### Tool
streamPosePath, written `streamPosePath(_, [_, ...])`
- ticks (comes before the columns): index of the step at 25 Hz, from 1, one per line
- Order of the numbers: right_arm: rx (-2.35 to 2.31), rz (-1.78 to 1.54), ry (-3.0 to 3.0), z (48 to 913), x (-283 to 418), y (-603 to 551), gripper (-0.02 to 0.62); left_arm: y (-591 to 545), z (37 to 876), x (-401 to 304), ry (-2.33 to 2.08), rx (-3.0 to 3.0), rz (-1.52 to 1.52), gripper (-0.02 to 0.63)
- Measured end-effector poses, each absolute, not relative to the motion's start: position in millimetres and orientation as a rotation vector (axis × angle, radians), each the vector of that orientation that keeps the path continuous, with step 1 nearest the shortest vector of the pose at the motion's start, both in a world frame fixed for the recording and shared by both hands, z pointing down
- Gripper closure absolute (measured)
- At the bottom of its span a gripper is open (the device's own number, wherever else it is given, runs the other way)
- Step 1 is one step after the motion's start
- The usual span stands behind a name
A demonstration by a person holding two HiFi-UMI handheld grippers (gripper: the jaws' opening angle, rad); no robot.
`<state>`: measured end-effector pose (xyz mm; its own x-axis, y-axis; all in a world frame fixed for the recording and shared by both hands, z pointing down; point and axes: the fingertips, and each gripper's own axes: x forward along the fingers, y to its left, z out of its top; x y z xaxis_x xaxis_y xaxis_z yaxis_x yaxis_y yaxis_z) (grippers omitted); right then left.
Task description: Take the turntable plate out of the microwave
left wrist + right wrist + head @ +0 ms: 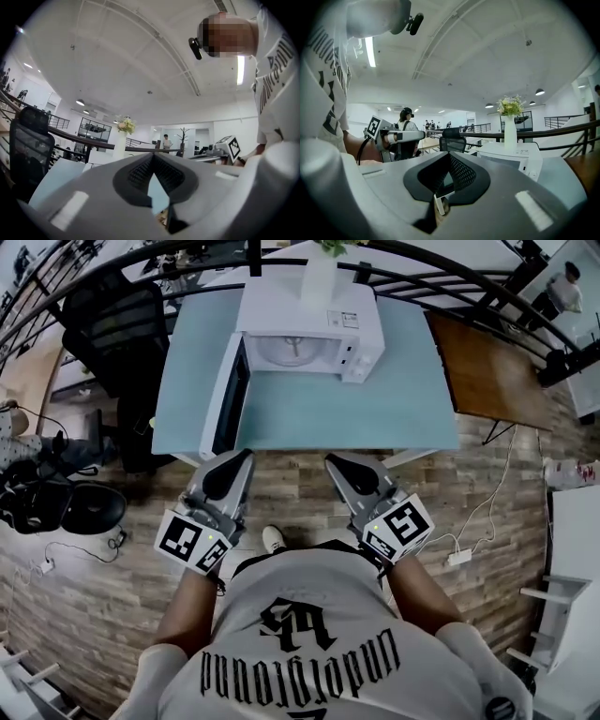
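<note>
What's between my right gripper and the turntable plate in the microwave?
Head view: only bare table between the right gripper and the turntable plate; the open door hangs off to the left.

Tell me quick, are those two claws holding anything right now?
Left gripper: closed, holding nothing.
Right gripper: closed, holding nothing.

White microwave (309, 306) stands on the far part of the table (412, 399), door (223, 395) swung wide open. Round glass turntable plate (291, 351) lies flat inside its cavity.
</note>
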<state>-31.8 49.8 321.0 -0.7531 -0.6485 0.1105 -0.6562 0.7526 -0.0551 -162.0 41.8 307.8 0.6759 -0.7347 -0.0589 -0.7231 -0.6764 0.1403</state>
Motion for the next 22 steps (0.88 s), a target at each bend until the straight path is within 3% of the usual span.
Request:
streamPosePath(7, [1.112, 0.159, -2.841, 326.7, -48.0, 34.0, 0.592, 21.1, 305.7, -167.2, -1.113, 2.839, -0.171, 0.557])
streamPosePath(22, [1.045, 0.186, -2.89, 331.4, -16.4, -52.6, 0.592, -55.8, 310.0, -138.1, -1.204, 2.786, -0.172, 0.557])
